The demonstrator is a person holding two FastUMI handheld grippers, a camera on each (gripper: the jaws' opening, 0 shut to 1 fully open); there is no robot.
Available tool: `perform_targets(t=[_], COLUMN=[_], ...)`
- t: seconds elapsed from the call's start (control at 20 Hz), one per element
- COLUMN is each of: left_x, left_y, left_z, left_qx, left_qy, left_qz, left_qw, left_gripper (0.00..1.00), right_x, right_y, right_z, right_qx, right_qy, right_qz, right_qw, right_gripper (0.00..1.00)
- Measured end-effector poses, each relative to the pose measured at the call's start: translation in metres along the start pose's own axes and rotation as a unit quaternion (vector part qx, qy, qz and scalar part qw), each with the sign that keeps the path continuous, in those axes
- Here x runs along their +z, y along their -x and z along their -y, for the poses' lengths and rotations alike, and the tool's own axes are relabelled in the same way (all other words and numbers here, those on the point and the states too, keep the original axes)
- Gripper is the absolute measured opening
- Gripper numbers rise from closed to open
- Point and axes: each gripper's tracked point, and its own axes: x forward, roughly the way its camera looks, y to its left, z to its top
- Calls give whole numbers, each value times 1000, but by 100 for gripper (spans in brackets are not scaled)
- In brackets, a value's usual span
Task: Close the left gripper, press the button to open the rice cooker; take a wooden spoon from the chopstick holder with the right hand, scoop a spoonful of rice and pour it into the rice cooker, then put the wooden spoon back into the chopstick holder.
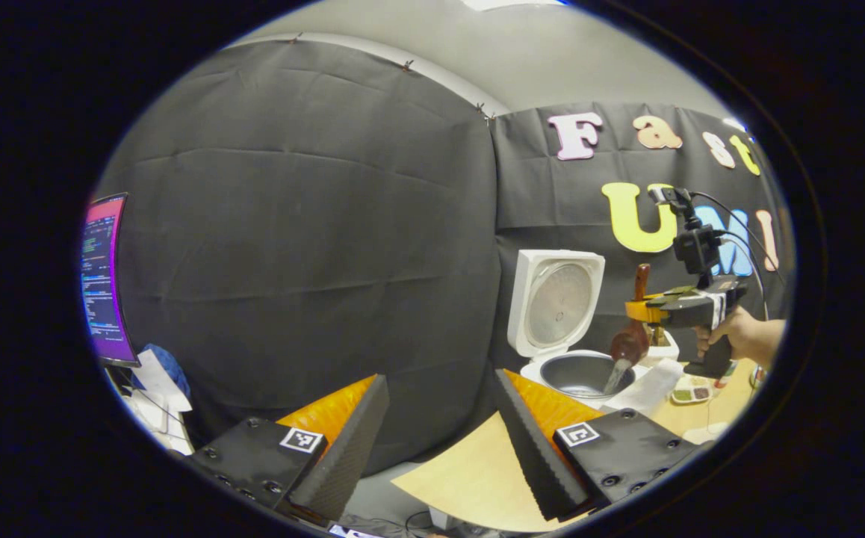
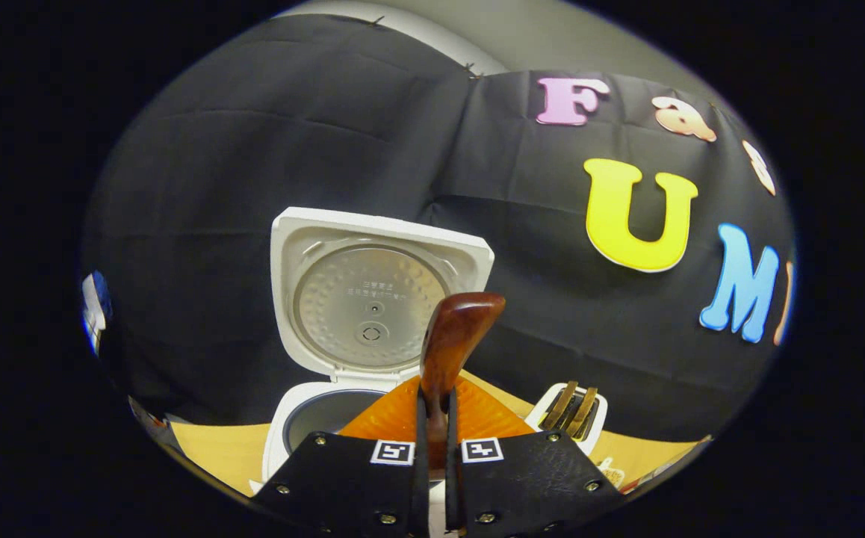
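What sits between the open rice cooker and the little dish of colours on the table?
In the left gripper view, a white cloth lies between the rice cooker and the dish, with the chopstick holder just behind it.

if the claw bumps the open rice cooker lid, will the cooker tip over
Probably not. The rice cooker looks squat and broad-based, though its lid stands upright, so weight sits toward the back. The lid is hinged and likely just swings.

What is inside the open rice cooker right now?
In the rice cooker sits a dark inner pot, and rice is streaming into it from the wooden spoon tilted above. The pot's bottom is hidden by its rim.
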Motion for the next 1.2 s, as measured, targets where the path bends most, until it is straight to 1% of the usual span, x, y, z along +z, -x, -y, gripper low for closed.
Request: perform_targets(t=[0.15,0.25,0.3,0.4,0.5,0.55,0.65,0.75,0.85,0.95,1.0,1.05,1.2], left_x=[2,4,6,9,12,14,21,27,36,48,54,61,76], left_y=[-4,-4,-6,-11,-16,-17,-17,-18,-19,-21,-20,-20,-16], left_z=[0,1,2,7,12,13,17,22,27,35,38,41,55], left_qx=[-3,-6,-8,-12,-16,-19,-25,-30,-35,-40,-42,-45,-57], left_qy=[0,1,3,7,8,10,12,11,8,2,0,-1,-7], left_qz=[2,3,4,6,9,11,17,22,29,37,41,46,61], left_qw=[1000,1000,1000,1000,1000,1000,999,999,999,999,998,998,996], left_gripper=[98,98,98,98,98,98,98,97,96,96,96,96,96], right_x=[2,1,-3,-10,-9,-7,-5,-1,2,4,4,1,-9], right_y=[1,4,4,5,7,9,15,21,30,43,51,58,87], right_z=[-2,0,1,-1,1,3,9,15,24,41,51,60,90], right_qx=[-7,-12,-11,-2,6,9,18,30,39,39,36,29,4], right_qy=[62,64,49,1,-61,-96,-163,-233,-309,-366,-383,-393,-412], right_qz=[6,-1,-9,-26,-34,-38,-43,-45,-43,-37,-34,-32,-29], right_qw=[998,998,999,1000,998,995,985,971,949,929,922,918,911], right_gripper=[8,8,9,8,9,9,9,9,9,9,8,8,9])
